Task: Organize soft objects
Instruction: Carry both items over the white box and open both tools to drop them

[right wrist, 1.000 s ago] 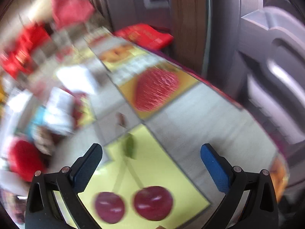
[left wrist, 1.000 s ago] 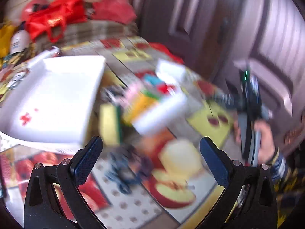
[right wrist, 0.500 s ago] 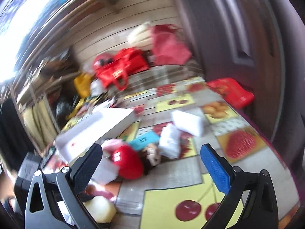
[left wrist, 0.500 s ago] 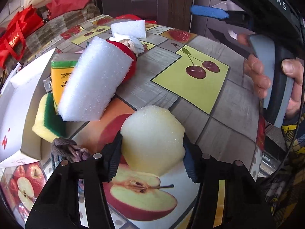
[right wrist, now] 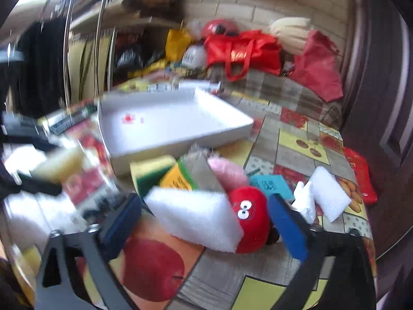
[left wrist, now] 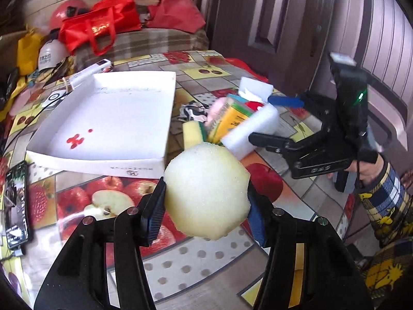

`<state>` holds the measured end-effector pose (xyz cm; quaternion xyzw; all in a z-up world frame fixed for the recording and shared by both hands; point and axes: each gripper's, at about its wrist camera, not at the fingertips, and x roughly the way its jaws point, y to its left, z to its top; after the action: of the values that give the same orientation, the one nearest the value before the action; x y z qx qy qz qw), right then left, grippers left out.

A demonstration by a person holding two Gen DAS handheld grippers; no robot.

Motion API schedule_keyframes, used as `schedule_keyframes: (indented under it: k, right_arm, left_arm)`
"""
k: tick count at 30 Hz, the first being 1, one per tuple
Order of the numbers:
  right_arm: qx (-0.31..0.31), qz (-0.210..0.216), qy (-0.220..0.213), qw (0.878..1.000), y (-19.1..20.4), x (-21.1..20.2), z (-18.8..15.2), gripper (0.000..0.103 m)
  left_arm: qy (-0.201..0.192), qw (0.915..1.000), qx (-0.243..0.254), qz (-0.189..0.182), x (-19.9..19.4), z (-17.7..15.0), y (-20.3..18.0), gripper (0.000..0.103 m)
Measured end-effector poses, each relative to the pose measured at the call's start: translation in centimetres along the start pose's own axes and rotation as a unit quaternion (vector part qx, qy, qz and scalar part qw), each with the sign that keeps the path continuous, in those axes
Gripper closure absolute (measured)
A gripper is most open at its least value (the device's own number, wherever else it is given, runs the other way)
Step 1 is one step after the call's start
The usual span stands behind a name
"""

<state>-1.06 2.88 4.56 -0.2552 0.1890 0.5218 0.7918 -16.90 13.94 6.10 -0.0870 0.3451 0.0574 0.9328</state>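
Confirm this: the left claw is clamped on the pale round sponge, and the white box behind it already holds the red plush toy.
Not quite. The left claw does clamp the pale round sponge, but the white box holds no toy: the left wrist view shows its inside bare apart from a red mark. The red plush toy lies on the table beside the white foam block, as the right wrist view shows.

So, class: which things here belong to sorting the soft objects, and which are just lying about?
Job:
round yellow sponge in left claw
white foam block
red plush toy
white tray

Lying about:
phone
red bags
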Motion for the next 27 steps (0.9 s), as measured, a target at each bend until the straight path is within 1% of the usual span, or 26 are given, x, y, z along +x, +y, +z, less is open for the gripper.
schedule_keyframes:
  k: [1, 2, 3, 4, 6, 9, 11, 14, 15, 17, 20, 24, 27]
  right_arm:
    - [-0.005, -0.006, 0.013, 1.0, 0.0, 0.4, -0.3, 0.032]
    - [-0.007, -0.01, 0.017, 1.0, 0.1, 0.3, -0.4, 0.048]
    - [-0.009, -0.012, 0.014, 1.0, 0.0, 0.0, -0.7, 0.055]
    - [-0.009, -0.009, 0.013, 1.0, 0.1, -0.5, -0.9, 0.058]
    - [-0.007, 0.0, 0.011, 1.0, 0.2, -1.5, -1.1, 0.07]
    - [0.014, 0.002, -0.01, 1.0, -0.3, -3.3, -1.3, 0.074]
    - [0.042, 0.01, -0.038, 0.998, -1.0, -4.7, -1.0, 0.074]
    - [0.081, 0.017, -0.087, 0.993, -1.6, -6.8, -0.1, 0.074]
    - [0.09, 0.016, -0.103, 0.99, -1.7, -7.2, 0.2, 0.074]
    - [0.106, 0.015, -0.129, 0.986, -1.7, -7.8, 0.7, 0.074]
    - [0.135, 0.007, -0.16, 0.978, -1.9, -8.3, 1.4, 0.074]
    - [0.187, 0.013, -0.183, 0.965, -2.8, -8.6, 2.0, 0.074]
    - [0.209, 0.015, -0.191, 0.959, -3.3, -8.8, 2.2, 0.074]
  left_arm:
    - [-0.003, 1.0, -0.006, 0.001, -0.2, 0.0, 0.4, 0.047]
    - [-0.006, 0.9999, -0.013, 0.0, -0.4, 0.0, 0.8, 0.047]
    - [-0.008, 0.9999, -0.014, 0.001, -0.6, -0.2, 0.8, 0.047]
    - [-0.011, 0.9998, -0.015, 0.002, -0.6, 0.0, 0.8, 0.047]
    - [-0.018, 0.9997, -0.019, 0.006, -0.6, 0.1, 0.8, 0.047]
    - [-0.032, 0.9991, -0.025, 0.012, -1.0, 0.3, 1.0, 0.047]
    - [-0.049, 0.9981, -0.026, 0.025, -1.5, 0.7, 1.3, 0.047]
    - [-0.083, 0.9947, -0.036, 0.049, -2.3, 1.9, 1.8, 0.047]
    - [-0.099, 0.9926, -0.039, 0.059, -2.7, 2.4, 2.1, 0.047]
    - [-0.131, 0.9857, -0.04, 0.098, -2.9, 3.6, 2.7, 0.047]
    - [-0.159, 0.976, -0.045, 0.141, -2.4, 4.8, 3.9, 0.047]
    - [-0.164, 0.9728, -0.063, 0.151, -0.9, 5.9, 5.8, 0.047]
    - [-0.165, 0.9716, -0.066, 0.157, -0.2, 6.7, 6.5, 0.047]
